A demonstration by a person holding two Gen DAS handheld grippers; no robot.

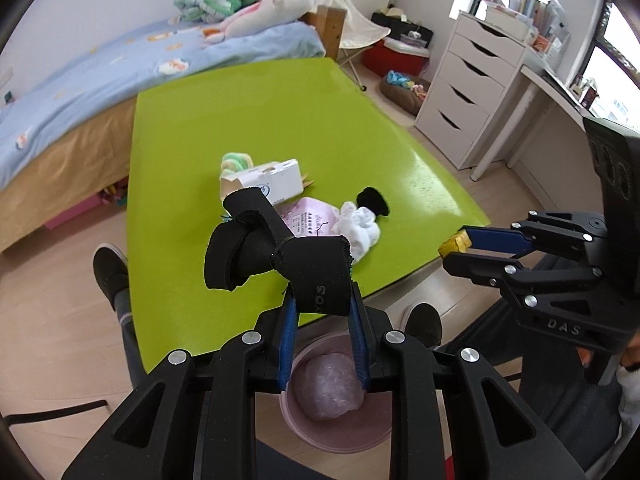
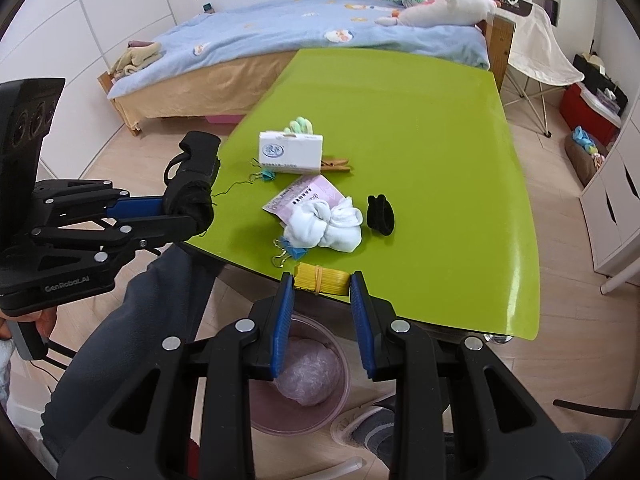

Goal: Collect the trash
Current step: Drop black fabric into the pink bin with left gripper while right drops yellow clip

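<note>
My left gripper (image 1: 322,300) is shut on a knotted black strap (image 1: 272,248) and holds it above the table's near edge, over a pink bin (image 1: 332,396). It also shows in the right wrist view (image 2: 192,216). My right gripper (image 2: 322,280) is shut on a yellow bundle bound with a rubber band (image 2: 320,279) at the near edge of the green table (image 2: 420,128), above the pink bin (image 2: 304,380). On the table lie a white box (image 2: 290,152), a pink packet (image 2: 304,194), a white sock (image 2: 328,224) and a black band (image 2: 382,214).
Blue binder clips (image 2: 292,252) and a wooden clothespin (image 2: 336,166) lie among the items. A bed (image 2: 300,36) stands behind the table. A white drawer unit (image 1: 468,88) stands to the right. The person's legs and shoes (image 1: 110,272) are under the table.
</note>
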